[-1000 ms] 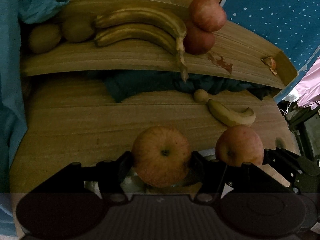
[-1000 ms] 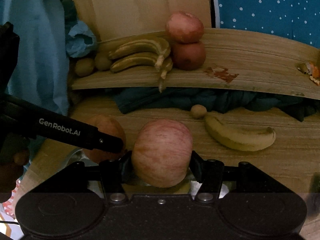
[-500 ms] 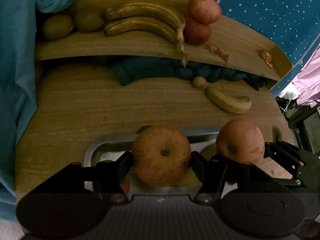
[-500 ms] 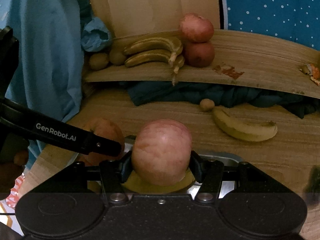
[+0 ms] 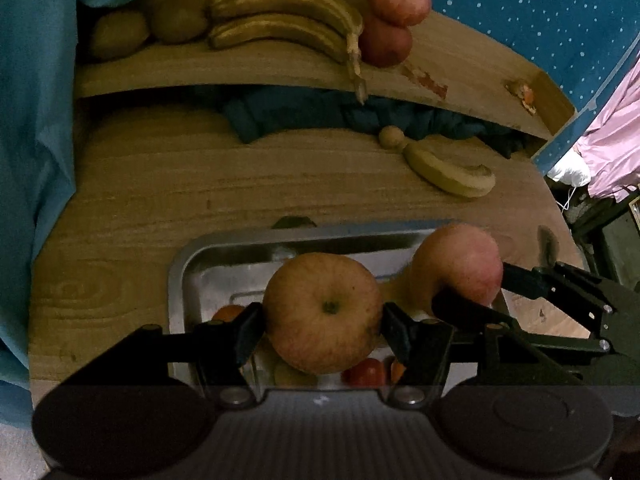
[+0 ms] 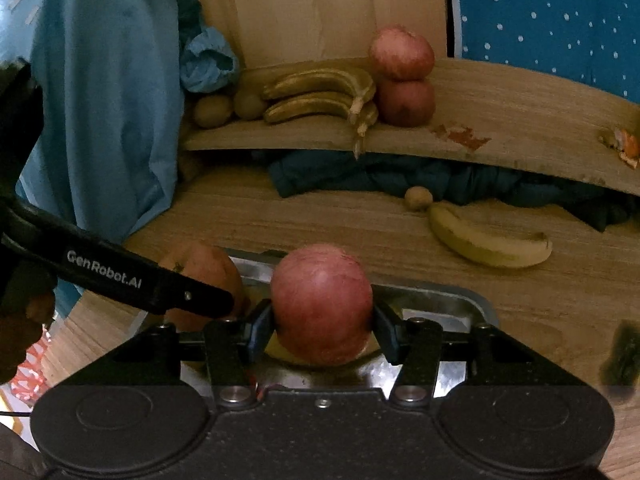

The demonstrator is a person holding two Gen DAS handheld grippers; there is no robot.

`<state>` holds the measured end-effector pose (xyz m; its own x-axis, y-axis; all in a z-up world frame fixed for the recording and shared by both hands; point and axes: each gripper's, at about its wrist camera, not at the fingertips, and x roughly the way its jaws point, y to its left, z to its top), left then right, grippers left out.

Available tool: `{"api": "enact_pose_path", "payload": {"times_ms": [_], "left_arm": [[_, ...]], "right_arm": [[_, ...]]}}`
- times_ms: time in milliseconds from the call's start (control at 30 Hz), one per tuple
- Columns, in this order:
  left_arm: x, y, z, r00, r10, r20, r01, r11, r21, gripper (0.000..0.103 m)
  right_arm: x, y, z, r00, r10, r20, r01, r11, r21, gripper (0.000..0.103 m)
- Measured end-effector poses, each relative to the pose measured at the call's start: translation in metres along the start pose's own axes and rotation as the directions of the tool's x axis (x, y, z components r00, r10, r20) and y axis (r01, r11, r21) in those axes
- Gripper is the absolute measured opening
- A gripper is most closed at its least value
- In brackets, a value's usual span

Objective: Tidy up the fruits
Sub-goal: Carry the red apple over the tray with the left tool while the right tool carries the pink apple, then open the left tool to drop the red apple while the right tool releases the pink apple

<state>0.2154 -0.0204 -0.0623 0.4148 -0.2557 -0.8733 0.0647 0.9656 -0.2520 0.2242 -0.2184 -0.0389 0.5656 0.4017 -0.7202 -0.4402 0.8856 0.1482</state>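
Note:
My left gripper (image 5: 323, 316) is shut on a yellowish-red apple (image 5: 320, 304), stem end facing the camera, held over a steel tray (image 5: 188, 264). My right gripper (image 6: 323, 316) is shut on a redder apple (image 6: 322, 300) above the same tray (image 6: 460, 300). Each gripper shows in the other's view: the right gripper (image 5: 476, 280) with its apple (image 5: 460, 264) on the right, the left gripper (image 6: 224, 300) with its apple (image 6: 204, 268) on the left. Small red and orange fruits (image 5: 366, 372) lie in the tray under the apples.
On the raised wooden shelf (image 6: 500, 120) rest two stacked apples (image 6: 404, 76), a banana bunch (image 6: 320, 96) and two kiwis (image 6: 228, 108). A loose banana (image 6: 484, 236) and a small kiwi (image 6: 418, 198) lie on the table (image 5: 160, 192). Dark cloth (image 6: 400, 176) is under the shelf, a blue sheet (image 6: 100, 100) at left.
Both grippers, each still clamped on its apple, have pulled back and risen. The steel tray has come into view beneath them, and the shelf looks farther away.

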Motion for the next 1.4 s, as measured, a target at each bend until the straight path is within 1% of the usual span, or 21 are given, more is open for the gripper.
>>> {"api": "enact_pose_path", "payload": {"times_ms": [100,433,700,867,1100,1400], "left_arm": [[-0.001,-0.001,-0.004,1.0,-0.004,-0.005,0.004,1.0,0.005,0.068],[-0.002,-0.001,-0.012,1.0,0.006,-0.025,-0.006,1.0,0.006,0.068],[-0.007,-0.001,-0.021,0.999,0.005,-0.037,-0.004,1.0,0.015,0.068],[-0.01,-0.002,-0.027,0.999,0.01,-0.041,-0.009,1.0,0.016,0.068],[-0.012,-0.003,-0.032,0.999,0.007,-0.051,-0.006,1.0,0.022,0.068],[-0.01,-0.002,-0.033,0.998,0.006,-0.069,-0.004,0.999,0.036,0.069]], "right_arm": [[-0.003,0.0,-0.003,1.0,0.001,-0.007,-0.001,1.0,0.001,0.055],[-0.006,-0.003,-0.017,0.997,0.023,-0.067,-0.022,1.0,0.012,0.055],[-0.001,-0.002,-0.027,0.991,0.029,-0.128,-0.027,0.999,0.017,0.055],[0.003,-0.005,-0.031,0.986,0.018,-0.163,-0.014,1.0,0.024,0.056],[0.003,-0.006,-0.032,0.986,0.012,-0.168,-0.008,1.0,0.022,0.057],[0.002,-0.004,-0.031,0.986,0.006,-0.169,-0.002,1.0,0.022,0.064]]}}
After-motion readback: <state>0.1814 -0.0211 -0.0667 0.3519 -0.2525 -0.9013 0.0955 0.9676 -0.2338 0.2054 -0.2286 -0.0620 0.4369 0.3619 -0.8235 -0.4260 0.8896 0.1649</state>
